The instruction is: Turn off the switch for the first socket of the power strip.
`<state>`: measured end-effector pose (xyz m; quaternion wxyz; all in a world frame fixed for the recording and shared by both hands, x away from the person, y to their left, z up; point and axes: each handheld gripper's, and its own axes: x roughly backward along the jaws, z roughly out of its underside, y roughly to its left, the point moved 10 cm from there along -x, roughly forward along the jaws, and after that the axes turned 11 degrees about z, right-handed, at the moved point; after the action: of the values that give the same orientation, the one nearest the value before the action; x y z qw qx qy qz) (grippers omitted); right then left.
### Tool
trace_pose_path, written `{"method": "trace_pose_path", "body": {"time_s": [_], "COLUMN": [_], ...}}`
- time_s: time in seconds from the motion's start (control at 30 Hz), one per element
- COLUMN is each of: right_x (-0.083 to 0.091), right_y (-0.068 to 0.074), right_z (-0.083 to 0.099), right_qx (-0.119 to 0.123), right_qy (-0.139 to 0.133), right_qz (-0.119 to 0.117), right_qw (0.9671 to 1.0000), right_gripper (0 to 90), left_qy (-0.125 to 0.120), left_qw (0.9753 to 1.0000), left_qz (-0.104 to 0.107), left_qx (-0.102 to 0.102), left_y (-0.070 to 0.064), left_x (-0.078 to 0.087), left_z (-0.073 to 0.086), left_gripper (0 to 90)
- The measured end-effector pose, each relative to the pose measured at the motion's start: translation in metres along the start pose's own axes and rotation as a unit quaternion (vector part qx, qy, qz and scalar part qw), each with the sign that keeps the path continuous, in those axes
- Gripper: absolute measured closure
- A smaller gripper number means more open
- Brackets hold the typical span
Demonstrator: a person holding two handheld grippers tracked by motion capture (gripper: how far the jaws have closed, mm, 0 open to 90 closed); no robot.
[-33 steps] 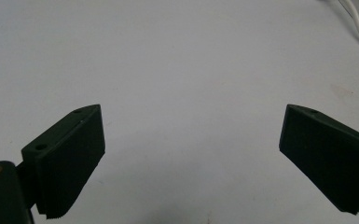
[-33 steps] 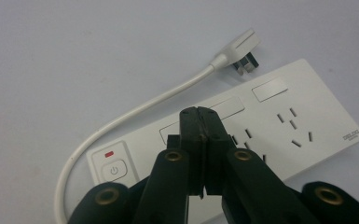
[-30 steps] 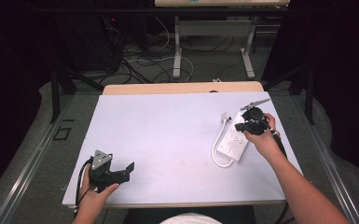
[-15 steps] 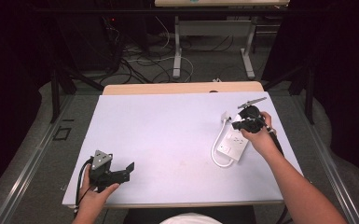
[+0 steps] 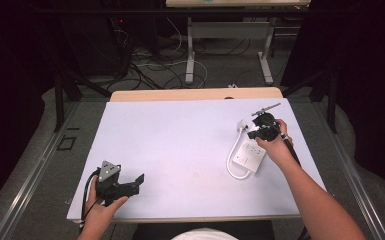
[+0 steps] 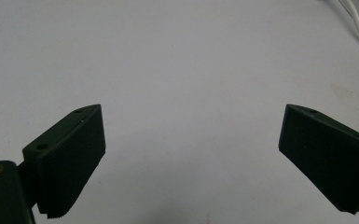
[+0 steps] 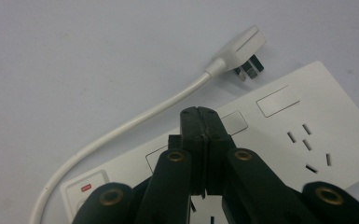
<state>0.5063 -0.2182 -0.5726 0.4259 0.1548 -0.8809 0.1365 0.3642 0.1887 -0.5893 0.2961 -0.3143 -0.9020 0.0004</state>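
A white power strip (image 5: 247,156) lies at the right of the table, its short white cable (image 5: 230,162) looping round to a white plug (image 5: 241,124) that rests on the table beyond it. My right gripper (image 5: 256,132) hovers over the strip's far end. In the right gripper view its jaws are shut (image 7: 199,114) with nothing between them, above the power strip (image 7: 307,121). The plug (image 7: 240,51) lies past the tips and the cable (image 7: 135,121) curves off to the left. My left gripper (image 5: 137,184) rests near the front left edge, open (image 6: 191,140) over bare table.
The white table top (image 5: 180,135) is bordered at the back by a wooden strip (image 5: 195,94). A bit of the white cable (image 6: 354,18) shows at the top right of the left gripper view. Desk legs and cables stand on the floor behind the table.
My right hand and its shut gripper have drifted slightly to the left above the power strip. The left gripper, the strip and the plug have stayed put.
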Motion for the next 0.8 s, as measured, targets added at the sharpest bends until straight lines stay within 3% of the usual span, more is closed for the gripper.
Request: {"method": "trace_pose_path", "body": {"time_s": [0.8], "right_x": [-0.018], "right_y": [0.009], "right_z": [0.007], "right_qx": [-0.01], "right_qy": [0.034], "right_qz": [-0.018], "right_qw": [0.9992], "right_gripper": [90.0], "left_qy": [0.0], "left_qw": [1.0], "left_qz": [0.0], "left_qx": [0.0], "left_y": [0.0], "left_x": [0.0], "left_z": [0.0], "left_gripper": [7.3]}}
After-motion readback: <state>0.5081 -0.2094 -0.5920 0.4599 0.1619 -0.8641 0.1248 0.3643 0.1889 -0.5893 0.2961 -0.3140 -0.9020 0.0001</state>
